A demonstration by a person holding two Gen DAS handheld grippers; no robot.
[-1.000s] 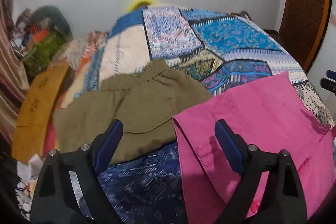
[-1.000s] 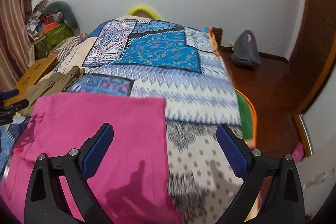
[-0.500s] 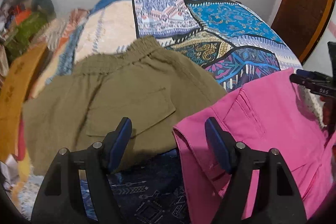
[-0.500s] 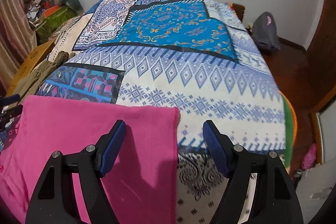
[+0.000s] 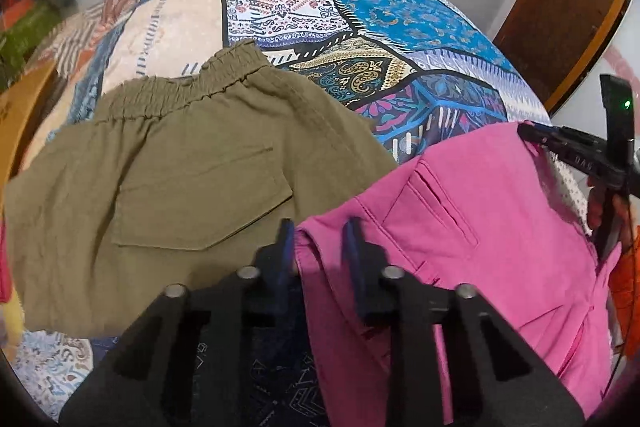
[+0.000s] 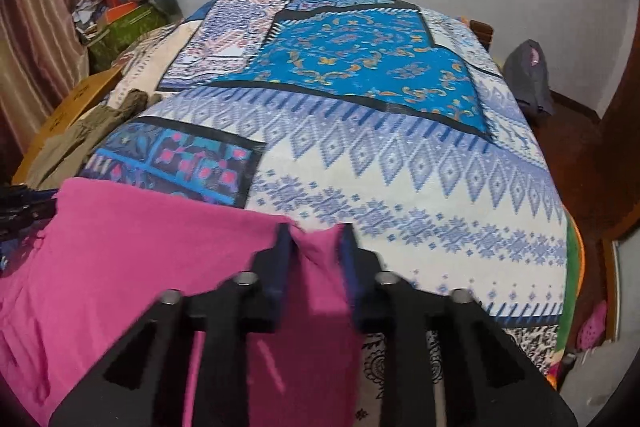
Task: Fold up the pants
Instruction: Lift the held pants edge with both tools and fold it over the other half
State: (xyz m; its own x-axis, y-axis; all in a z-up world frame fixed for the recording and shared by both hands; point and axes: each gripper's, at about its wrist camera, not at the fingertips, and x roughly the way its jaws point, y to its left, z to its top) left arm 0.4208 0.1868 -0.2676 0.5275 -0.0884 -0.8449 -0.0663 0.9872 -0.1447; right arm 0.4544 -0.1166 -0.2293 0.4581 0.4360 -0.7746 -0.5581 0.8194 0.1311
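Observation:
Pink pants point(image 5: 480, 235) lie on the patchwork bed cover point(image 5: 400, 27). My left gripper point(image 5: 318, 239) is nearly closed around the pants' near-left corner at the waistband. My right gripper point(image 6: 316, 239) is closed on the far-right corner of the pink pants point(image 6: 120, 259), with a peak of cloth between its fingers. The right gripper also shows in the left wrist view point(image 5: 576, 151) at the pants' right edge.
Olive green shorts point(image 5: 180, 179) lie left of the pink pants, touching them. The bed cover point(image 6: 400, 167) spreads beyond. A cardboard box point(image 6: 80, 99) and clutter point(image 6: 120, 15) stand to the left, a grey bag point(image 6: 528, 75) on the floor to the right.
Both grippers moved forward and down onto the pink pants and closed from wide open onto its two corners.

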